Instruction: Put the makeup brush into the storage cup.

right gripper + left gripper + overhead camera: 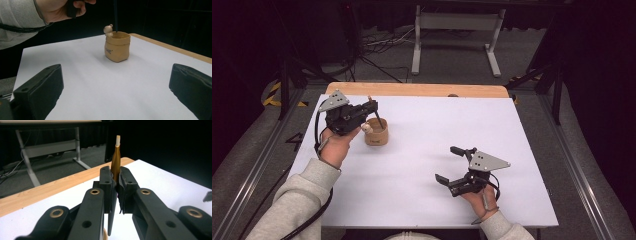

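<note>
Between the left gripper's clamped fingers, a pen upright over the holder; right gripper fingers wide.

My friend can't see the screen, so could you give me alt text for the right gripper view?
A small tan pot with a tiny figurine on its rim stands on a white table, a thin dark pen reaching down into its mouth. A hand in a grey sleeve is at the top left. The right gripper has its black jaws wide apart in the foreground.
</note>
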`<state>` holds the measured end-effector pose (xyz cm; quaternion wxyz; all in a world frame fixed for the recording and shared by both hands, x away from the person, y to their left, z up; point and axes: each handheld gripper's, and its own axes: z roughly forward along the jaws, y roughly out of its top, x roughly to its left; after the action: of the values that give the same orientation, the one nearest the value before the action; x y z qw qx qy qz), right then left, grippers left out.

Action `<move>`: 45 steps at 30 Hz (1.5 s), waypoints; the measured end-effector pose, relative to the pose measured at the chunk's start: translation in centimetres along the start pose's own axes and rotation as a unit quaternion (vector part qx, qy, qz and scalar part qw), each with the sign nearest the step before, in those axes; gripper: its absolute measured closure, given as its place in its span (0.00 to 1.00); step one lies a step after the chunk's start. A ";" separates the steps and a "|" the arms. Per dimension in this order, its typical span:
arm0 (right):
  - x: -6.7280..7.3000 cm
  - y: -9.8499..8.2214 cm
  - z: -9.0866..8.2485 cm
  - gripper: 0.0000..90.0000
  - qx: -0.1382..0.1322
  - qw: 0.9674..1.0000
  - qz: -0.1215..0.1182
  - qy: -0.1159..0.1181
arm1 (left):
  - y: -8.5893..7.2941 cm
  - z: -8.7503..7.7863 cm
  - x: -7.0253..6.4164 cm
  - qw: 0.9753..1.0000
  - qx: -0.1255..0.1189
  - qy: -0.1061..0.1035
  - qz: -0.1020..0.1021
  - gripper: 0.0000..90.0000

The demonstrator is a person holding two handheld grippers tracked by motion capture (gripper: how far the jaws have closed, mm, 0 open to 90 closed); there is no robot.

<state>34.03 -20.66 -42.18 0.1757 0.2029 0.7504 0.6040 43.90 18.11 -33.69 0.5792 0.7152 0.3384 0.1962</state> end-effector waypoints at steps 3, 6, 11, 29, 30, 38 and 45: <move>0.0 -0.1 0.0 0.00 0.000 1.000 0.002 0.002 | 0.1 0.1 0.2 1.000 0.003 0.010 -0.001 0.92; 0.0 0.0 0.0 0.00 -0.001 1.000 0.000 0.000 | 0.2 0.2 0.4 1.000 0.003 0.017 -0.002 0.92; 0.0 0.0 0.0 0.00 -0.002 1.000 0.001 0.001 | 0.2 0.3 0.8 1.000 0.001 0.027 -0.006 0.92; 0.1 0.1 0.1 0.00 -0.006 1.000 0.000 0.003 | -1.8 1.8 1.5 0.999 0.021 0.044 -0.011 0.92; 0.1 0.1 0.1 0.00 -0.006 1.000 0.000 0.003 | -1.9 1.8 1.6 0.999 0.023 0.045 -0.010 0.92; 0.1 0.1 0.1 0.00 -0.007 1.000 0.000 0.005 | -2.4 2.2 1.7 0.999 0.028 0.042 -0.012 0.91; 0.1 0.2 0.1 0.00 -0.007 1.000 0.000 0.007 | -2.8 2.5 1.7 0.998 0.038 0.040 -0.013 0.91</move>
<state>34.00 -20.52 -42.02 0.1720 0.1980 0.7472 0.6106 46.00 17.86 -37.23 0.5399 0.7241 0.3778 0.2037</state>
